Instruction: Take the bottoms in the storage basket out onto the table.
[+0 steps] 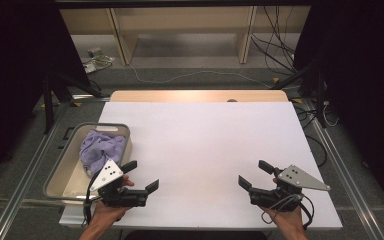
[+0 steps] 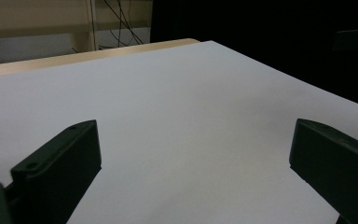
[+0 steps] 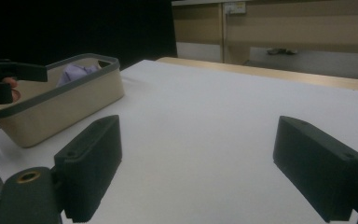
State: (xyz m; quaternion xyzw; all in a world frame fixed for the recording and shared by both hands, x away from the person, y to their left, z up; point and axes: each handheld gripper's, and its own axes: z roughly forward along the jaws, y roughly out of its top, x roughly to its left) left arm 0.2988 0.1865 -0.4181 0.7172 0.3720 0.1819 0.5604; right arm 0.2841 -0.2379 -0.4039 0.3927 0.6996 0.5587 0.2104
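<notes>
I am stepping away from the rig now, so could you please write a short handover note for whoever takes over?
Left hand-held gripper: open, holding nothing, above the white table beside the basket.
Right hand-held gripper: open, holding nothing, near the table's right front.
Purple cloth: crumpled inside the basket at the table's left edge.
Done: nothing visible yet; the cloth is untouched.
Left: probably take the cloth out of the basket onto the table, the left gripper being nearest.
</notes>
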